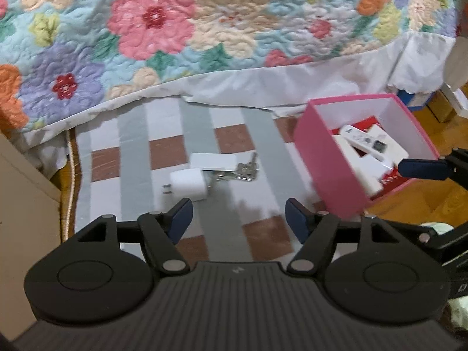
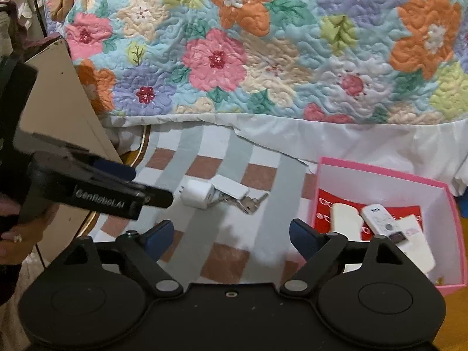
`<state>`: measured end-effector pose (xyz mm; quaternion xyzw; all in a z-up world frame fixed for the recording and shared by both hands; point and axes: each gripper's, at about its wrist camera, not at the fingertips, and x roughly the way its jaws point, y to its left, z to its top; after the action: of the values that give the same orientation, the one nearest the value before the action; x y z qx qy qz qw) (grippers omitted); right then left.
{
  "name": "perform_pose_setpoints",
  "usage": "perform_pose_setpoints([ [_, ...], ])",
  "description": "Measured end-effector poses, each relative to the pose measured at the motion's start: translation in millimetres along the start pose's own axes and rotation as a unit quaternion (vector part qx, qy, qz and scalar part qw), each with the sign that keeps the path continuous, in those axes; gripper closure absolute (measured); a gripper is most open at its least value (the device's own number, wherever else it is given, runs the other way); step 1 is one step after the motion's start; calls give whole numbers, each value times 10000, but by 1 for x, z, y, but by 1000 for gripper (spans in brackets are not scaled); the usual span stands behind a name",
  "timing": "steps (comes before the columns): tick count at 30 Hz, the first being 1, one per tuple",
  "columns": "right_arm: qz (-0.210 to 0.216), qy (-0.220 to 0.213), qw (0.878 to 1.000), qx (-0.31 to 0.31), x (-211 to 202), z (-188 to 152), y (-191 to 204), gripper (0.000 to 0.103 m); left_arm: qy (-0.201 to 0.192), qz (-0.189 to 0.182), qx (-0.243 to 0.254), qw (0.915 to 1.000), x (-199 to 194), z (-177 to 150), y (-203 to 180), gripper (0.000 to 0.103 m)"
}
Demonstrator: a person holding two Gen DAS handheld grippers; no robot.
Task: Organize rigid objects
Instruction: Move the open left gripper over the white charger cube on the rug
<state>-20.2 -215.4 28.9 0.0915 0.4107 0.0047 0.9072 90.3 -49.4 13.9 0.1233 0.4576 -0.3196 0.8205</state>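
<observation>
Charger next, most likely (a guess from what lies loose): small, white, on the checked cloth, left of the pink box. Left gripper spread wide, nothing between the jaws. Right gripper spread wide too, also pinching nothing. Best to come down straight over the charger, squeeze its flat sides, then lift and carry over to the pink box. Careful: white card and keys just beside the charger, between it and the pink box, touching or nearly so; easy to drag along. Remote and white things already inside the pink box, so not much bare floor left. Flowery quilt behind the pink box, out of the way.
</observation>
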Motion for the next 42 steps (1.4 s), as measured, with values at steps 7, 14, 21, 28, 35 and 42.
perform_pose_setpoints([
  [7,588,-500,9968,-222,46,-4,6,14,-217,178,-356,9990,25,-8,47,18],
  [14,738,88,9969,-249,112,-2,14,14,-283,307,-738,9964,62,-21,101,8],
  [21,732,368,9943,-677,177,-9,43,14,-212,65,-1015,9946,105,-27,128,9],
  [28,398,100,9935,-1066,236,-16,65,22,218,88,-1455,9891,154,-32,135,15],
  [35,245,165,9946,-998,261,-26,71,36,114,-163,-1480,9888,163,-34,135,21],
  [42,318,134,9954,-896,261,-28,64,61,137,-530,-1494,9873,171,-34,130,59],
])
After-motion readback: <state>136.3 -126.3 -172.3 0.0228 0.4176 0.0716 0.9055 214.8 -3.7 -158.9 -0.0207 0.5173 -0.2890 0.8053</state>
